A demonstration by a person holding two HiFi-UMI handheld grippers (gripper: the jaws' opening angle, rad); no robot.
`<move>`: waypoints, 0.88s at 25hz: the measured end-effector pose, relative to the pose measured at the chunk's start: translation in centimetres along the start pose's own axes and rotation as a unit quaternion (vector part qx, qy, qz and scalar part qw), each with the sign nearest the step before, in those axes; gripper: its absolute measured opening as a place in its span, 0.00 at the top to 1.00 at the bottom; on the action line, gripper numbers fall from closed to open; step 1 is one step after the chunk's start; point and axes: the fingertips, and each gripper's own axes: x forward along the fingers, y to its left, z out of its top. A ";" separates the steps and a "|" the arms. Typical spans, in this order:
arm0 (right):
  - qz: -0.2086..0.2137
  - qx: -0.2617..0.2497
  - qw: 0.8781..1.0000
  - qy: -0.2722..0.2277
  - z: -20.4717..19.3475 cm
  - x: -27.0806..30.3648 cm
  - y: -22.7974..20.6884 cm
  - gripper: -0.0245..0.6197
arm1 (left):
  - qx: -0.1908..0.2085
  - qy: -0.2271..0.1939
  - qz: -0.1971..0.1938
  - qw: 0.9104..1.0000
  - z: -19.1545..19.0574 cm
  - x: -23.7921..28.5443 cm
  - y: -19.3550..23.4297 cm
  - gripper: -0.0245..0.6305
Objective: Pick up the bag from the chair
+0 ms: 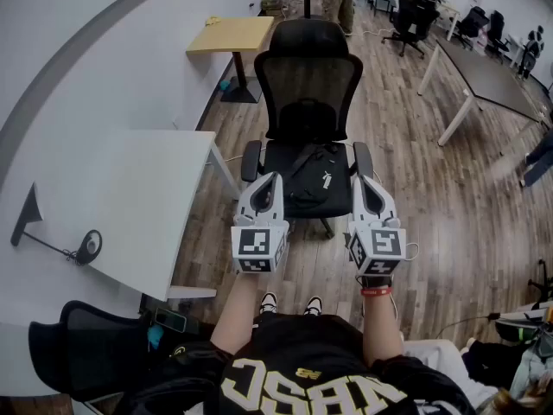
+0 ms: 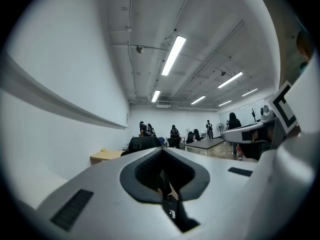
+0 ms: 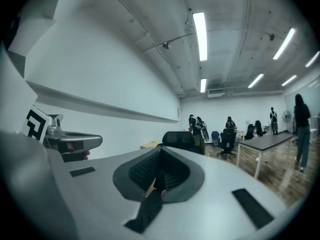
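A black bag point(image 1: 313, 180) with a strap lies on the seat of a black mesh-backed office chair point(image 1: 308, 85) in the middle of the head view. My left gripper point(image 1: 266, 180) hovers just in front of the seat's left edge, shut and empty. On the other side, level with it by the right armrest, is my right gripper point(image 1: 364, 181), also shut and holding nothing. In the left gripper view the closed jaws leave a thin slit, and the bag point(image 2: 173, 213) with a small white logo shows through it. The right gripper view shows only a dark strip through its slit.
A white table point(image 1: 112, 206) stands to the left with a small lamp-like item point(image 1: 86, 246) on it. A wooden side table point(image 1: 233, 35) is behind the chair. A dark long table point(image 1: 488, 76), more chairs and standing people fill the back right. Another black chair point(image 1: 78, 344) is at lower left.
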 end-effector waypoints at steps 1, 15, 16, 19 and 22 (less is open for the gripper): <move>0.002 0.000 1.000 -0.001 -0.1 -0.1 -0.2 0.95 | 0.000 -0.001 0.000 1.000 0.0 0.1 -0.3 0.94; 0.017 0.004 1.000 -0.008 -1.3 -2.2 -3.2 0.95 | -0.004 0.007 0.011 1.000 -1.0 0.2 -5.0 0.94; 0.019 0.007 1.000 -0.006 -1.6 -2.3 -3.2 0.95 | -0.003 0.010 0.012 1.000 -1.2 0.2 -5.2 0.94; 0.029 0.021 0.999 0.008 -2.9 -2.3 -2.9 0.95 | -0.002 0.017 0.013 1.000 -1.8 0.1 -5.5 0.94; 0.033 0.031 0.999 0.015 -3.5 -2.3 -3.2 0.95 | -0.001 0.023 0.012 1.000 -2.1 0.1 -6.0 0.94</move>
